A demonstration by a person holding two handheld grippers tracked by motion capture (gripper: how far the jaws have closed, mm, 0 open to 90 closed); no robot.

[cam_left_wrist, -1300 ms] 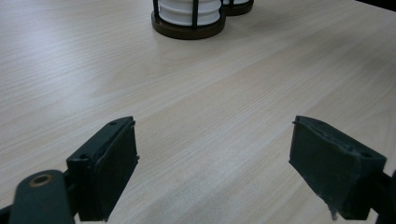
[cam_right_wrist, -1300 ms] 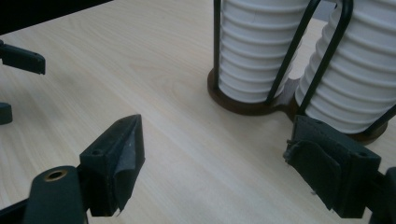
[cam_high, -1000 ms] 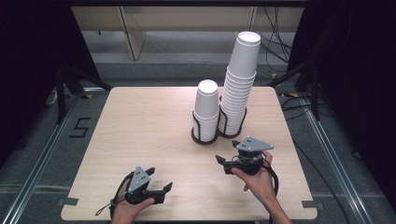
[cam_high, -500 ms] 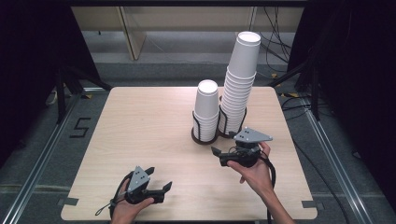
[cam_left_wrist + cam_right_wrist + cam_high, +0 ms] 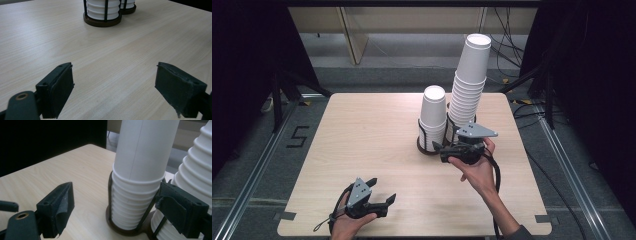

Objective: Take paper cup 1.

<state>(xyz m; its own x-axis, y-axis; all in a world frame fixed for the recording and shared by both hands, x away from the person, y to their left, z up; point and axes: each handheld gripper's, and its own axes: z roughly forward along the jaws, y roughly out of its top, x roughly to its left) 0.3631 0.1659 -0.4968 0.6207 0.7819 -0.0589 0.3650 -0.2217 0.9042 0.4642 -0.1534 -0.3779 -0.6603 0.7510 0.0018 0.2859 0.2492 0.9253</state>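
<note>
On the pale wood-grain table [image 5: 362,140], the left gripper [image 5: 382,202] sits low near the front edge in the person's left hand [image 5: 344,225], its jaws spread wide with only bare tabletop between them. Nothing stands between it and the cups farther back.

Right of centre stands the short stack of white paper cups [image 5: 433,117], upside down, its long axis vertical, held in a dark wire holder with a round brown base [image 5: 426,148]. Touching its right side is the tall stack of white paper cups [image 5: 469,80], also inverted, leaning slightly to the right at the top.

The right gripper [image 5: 438,147], held in the right hand [image 5: 477,170], is just in front of the two stacks and points left. Its jaws are open and grip nothing. In the right gripper view the short stack rises between them, with one holder wire beside the right-hand jaw.
</note>
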